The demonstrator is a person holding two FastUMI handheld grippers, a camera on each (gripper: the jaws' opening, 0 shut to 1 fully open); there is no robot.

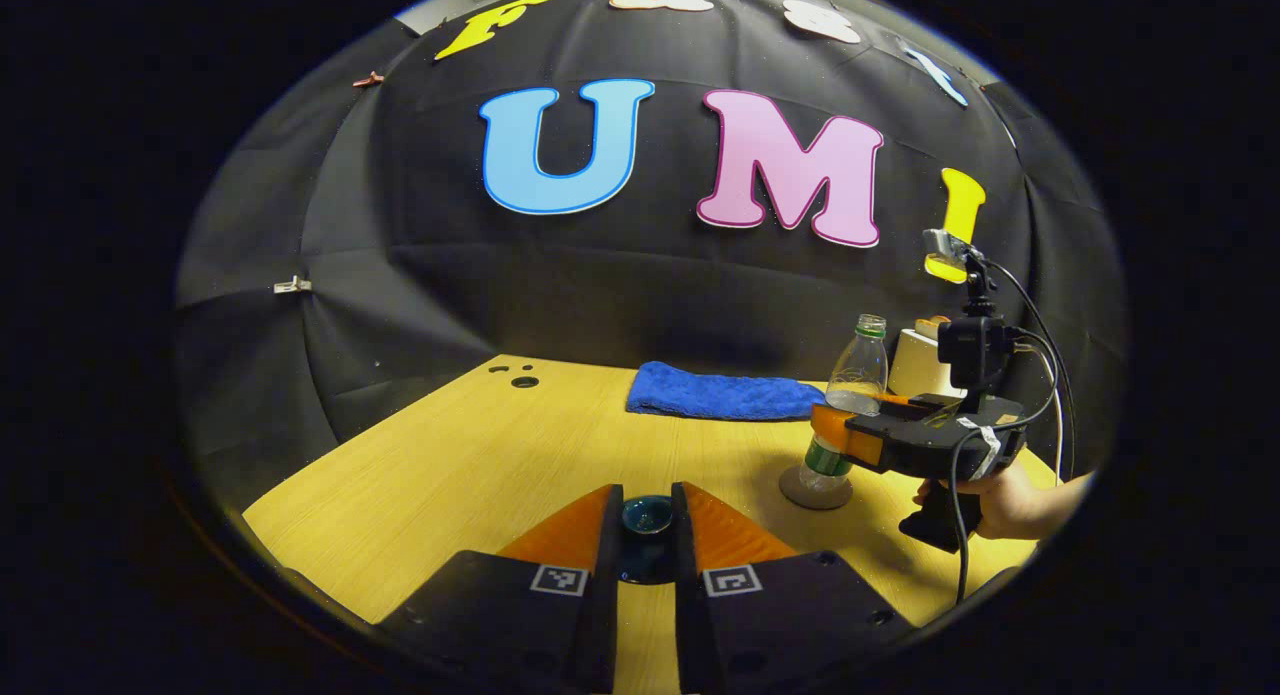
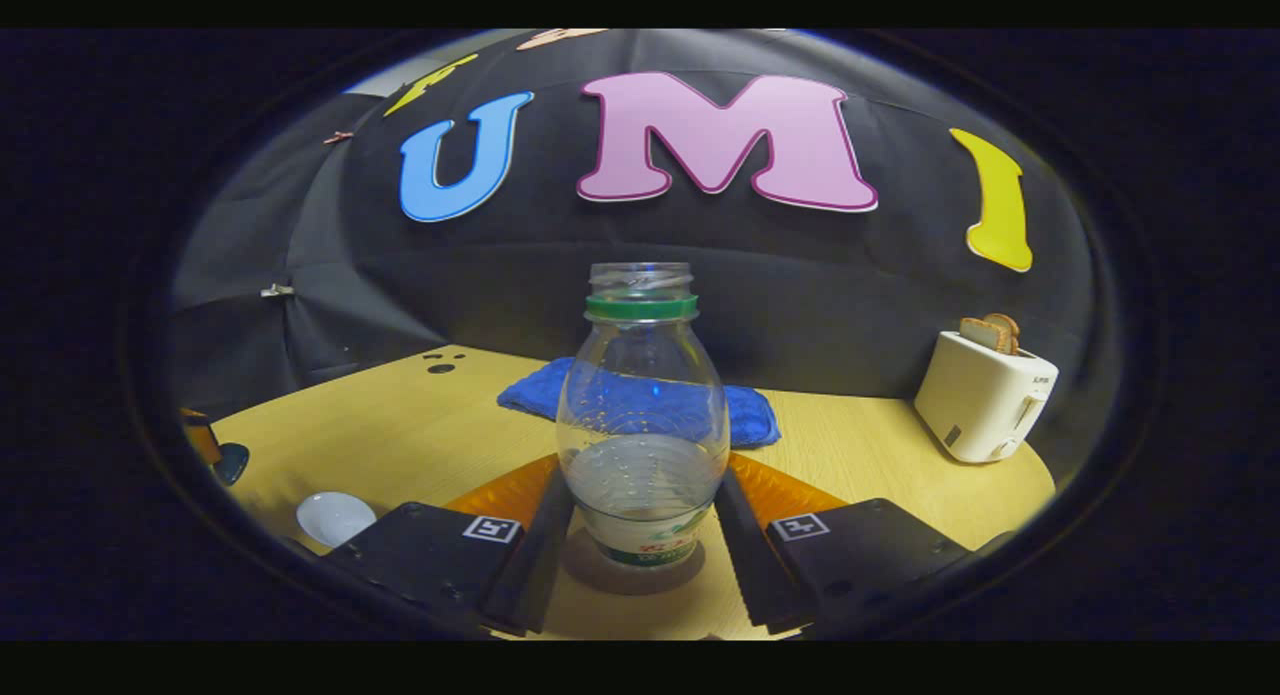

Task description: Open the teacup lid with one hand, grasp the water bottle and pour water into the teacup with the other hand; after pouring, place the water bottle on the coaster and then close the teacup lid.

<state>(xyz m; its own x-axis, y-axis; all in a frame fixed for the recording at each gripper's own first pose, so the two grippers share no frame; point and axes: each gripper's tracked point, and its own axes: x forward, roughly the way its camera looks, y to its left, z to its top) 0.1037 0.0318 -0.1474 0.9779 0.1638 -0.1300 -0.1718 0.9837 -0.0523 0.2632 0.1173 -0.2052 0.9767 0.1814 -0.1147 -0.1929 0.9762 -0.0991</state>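
Observation:
A clear water bottle (image 2: 642, 415) with a green neck ring, no cap and some water inside stands upright on a round grey coaster (image 2: 632, 575). My right gripper (image 2: 640, 480) is shut on its lower body, one finger on each side. In the left gripper view the same bottle (image 1: 860, 370) rests on the coaster (image 1: 812, 489), with the right gripper (image 1: 835, 433) around it and a hand behind. My left gripper (image 1: 647, 495) is shut on the dark teal teacup lid (image 1: 647, 517), held above the table. The white teacup (image 2: 335, 516) sits uncovered at the lower left of the right gripper view.
A folded blue cloth (image 1: 720, 393) lies at the back of the wooden table (image 1: 450, 455). A white toaster (image 2: 985, 395) with bread slices stands at the back right. Small holes (image 1: 524, 381) mark the table's far left corner. The black booth wall closes off the back.

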